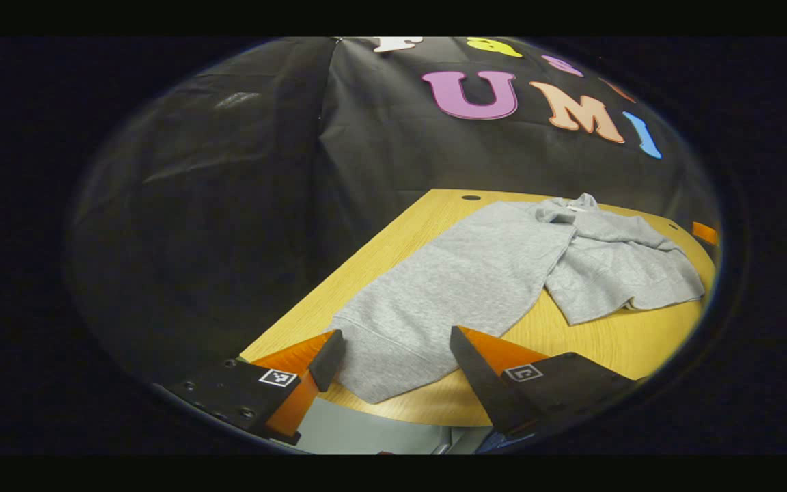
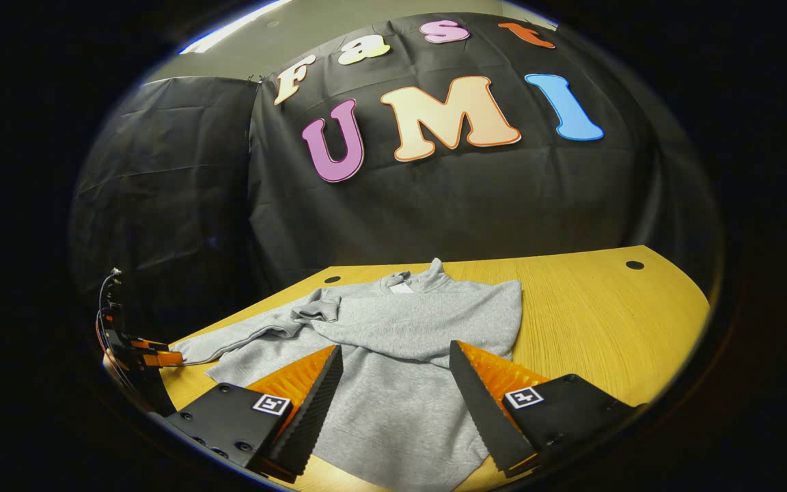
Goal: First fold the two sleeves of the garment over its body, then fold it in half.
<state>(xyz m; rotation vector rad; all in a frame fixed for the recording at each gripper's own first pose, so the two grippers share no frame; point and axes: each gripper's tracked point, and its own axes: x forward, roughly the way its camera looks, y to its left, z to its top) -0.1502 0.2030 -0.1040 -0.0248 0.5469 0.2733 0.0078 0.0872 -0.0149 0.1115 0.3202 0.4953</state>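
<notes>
Table [image 2: 612, 321]: yellow wood grain, curved edge, dark round holes near its far side; black cloth wall behind it.

Sweatshirt [image 2: 393, 383]: grey, lies flat on the table toward its left half, collar [image 2: 434, 270] at the far end, hem nearest the right gripper. Small white tag inside the neck. One sleeve is folded across the chest, its cuff [image 2: 315, 311] ending near the left shoulder, wrinkles along the fold. The other sleeve [image 2: 229, 342] stretches out to the left, straight and flat, reaching the table's left edge. In the left gripper view this long sleeve [image 1: 462, 280] runs from the body toward the camera, its cuff end lying between that gripper's fingers.

Right gripper [image 2: 397, 393]: fingers spread wide apart, hovering over the lower body of the sweatshirt, nothing between them gripped.

Left gripper [image 1: 397, 359]: fingers apart, either side of the sleeve's cuff, not pressed on it. It shows small at the far left of the right gripper view [image 2: 161, 357], at the sleeve's tip.
</notes>
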